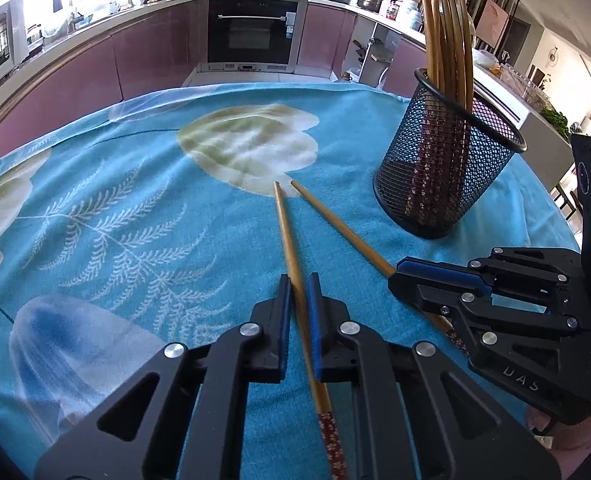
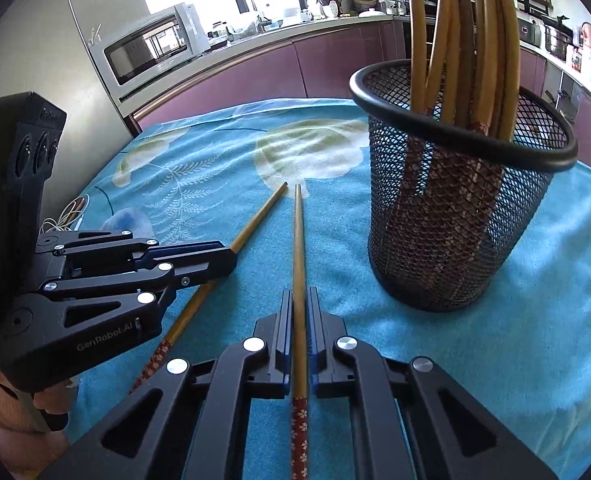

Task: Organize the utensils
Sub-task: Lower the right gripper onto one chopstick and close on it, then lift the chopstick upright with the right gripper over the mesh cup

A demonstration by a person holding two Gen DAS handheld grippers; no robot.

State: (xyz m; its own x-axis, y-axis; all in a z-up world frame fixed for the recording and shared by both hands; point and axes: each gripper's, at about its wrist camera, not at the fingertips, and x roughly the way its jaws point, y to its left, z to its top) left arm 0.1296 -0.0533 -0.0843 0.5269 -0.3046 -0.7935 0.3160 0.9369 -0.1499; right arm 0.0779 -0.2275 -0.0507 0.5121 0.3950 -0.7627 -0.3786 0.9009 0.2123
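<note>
Left hand-held gripper (image 1: 298, 280) is clamped narrow on one long wooden chopstick with a red patterned handle (image 1: 285, 232); the stick runs forward out of the jaws and its tip lies on the blue floral cloth covering the desk (image 1: 135, 208). Right hand-held gripper (image 2: 299, 294) is closed tight the same way on the second matching wooden chopstick (image 2: 297, 236), which points straight ahead of it. The two grippers sit side by side, close but apart, and the two chopstick tips nearly converge ahead of them, not touching. Black wire-mesh cylindrical holder (image 2: 455, 216) stands upright on the cloth ahead and to the right of both grippers, nearer the right one. It holds a bundle of matching wooden chopsticks (image 2: 475, 40), handle ends down, tips fanning out above the rim. Part of a person's hand (image 2: 11, 400) is visible under the left gripper's grip in the right wrist view.
</note>
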